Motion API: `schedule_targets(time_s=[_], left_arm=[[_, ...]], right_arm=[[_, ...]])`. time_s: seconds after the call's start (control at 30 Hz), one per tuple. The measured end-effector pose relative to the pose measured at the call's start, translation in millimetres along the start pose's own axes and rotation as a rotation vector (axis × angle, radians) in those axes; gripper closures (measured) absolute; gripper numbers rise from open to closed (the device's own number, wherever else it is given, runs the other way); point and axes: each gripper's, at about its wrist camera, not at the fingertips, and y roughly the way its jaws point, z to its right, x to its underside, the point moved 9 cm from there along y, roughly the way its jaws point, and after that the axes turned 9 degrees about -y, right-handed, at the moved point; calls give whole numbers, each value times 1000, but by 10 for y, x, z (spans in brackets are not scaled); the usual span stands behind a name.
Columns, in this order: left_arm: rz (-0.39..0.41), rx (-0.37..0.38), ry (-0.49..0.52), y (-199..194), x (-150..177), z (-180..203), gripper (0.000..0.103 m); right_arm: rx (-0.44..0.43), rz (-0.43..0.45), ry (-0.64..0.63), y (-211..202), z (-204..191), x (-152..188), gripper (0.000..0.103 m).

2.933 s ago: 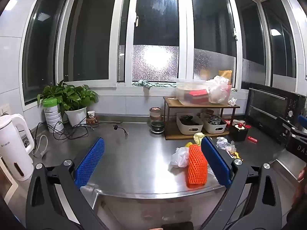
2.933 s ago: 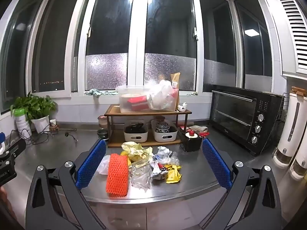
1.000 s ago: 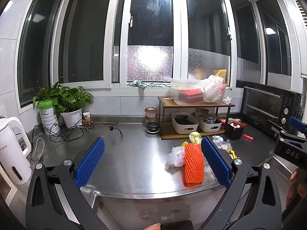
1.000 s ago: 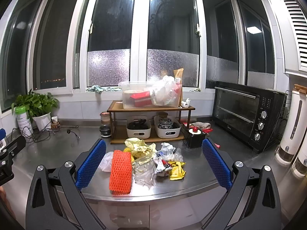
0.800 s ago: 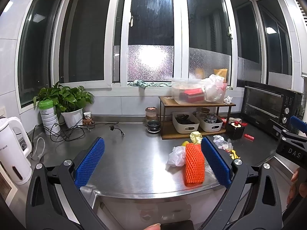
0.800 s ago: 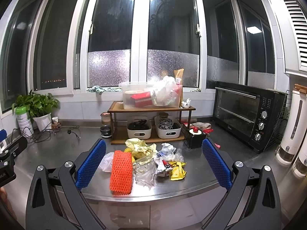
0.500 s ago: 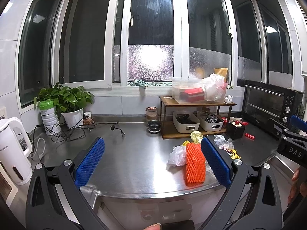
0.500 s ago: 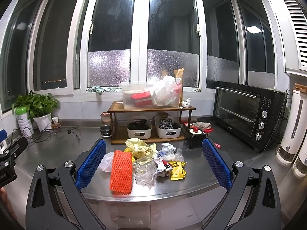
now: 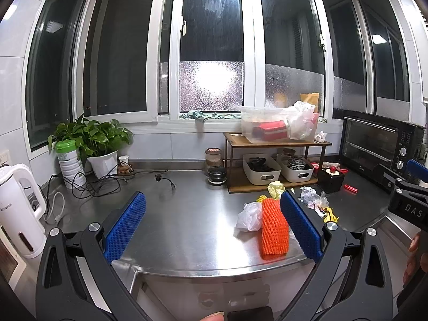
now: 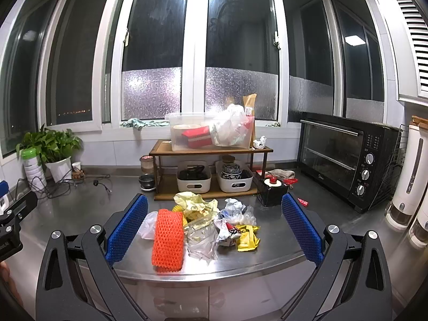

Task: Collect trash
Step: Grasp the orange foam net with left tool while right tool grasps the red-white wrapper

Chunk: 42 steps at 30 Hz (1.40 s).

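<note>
- Holding my left gripper (image 9: pixel 212 224) and right gripper (image 10: pixel 214 226) spread wide, gripping nothing.
- Orange foam net (image 10: pixel 168 239), crinkled wrappers (image 10: pixel 232 224) lie on steel counter (image 10: pixel 80 214), between right fingers.

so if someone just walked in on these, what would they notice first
Most likely the orange foam net, lying at the front edge of the steel counter and brightest of the trash heap, with a yellow wrapper at the heap's right end. Both the left gripper and the right gripper are open, short of the pile. Behind stand a wooden shelf and a black toaster oven to the right.
</note>
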Motion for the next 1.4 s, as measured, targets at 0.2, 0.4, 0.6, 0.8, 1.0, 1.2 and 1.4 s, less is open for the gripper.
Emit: schedule_targets(time_s=[0.2,0.4,0.6,0.8,1.0,1.2,1.4], left_arm=[[-30,2,10,133,95,22,8],[-89,25,39,390,273,146,8],[-253,73,49,944,645,372,8],[-389,64,90,1501,1002,583,8],[-498,115,80,1844,1227,820,27],[-591,134,102,2168,1512,1016,46],[-643,139,93,2409,1696,1084,54]], right_arm=[[-6,-39,-3,186,47,67,3],[-20,-136,16,639,262,269,3],[-94,-257,18,1166,332,558,3],[-162,-369,42,1701,323,797,3],[-196,-477,18,2176,280,1031,20],[-219,-557,16,2448,252,1291,42],[-241,-588,11,2581,176,1465,59]])
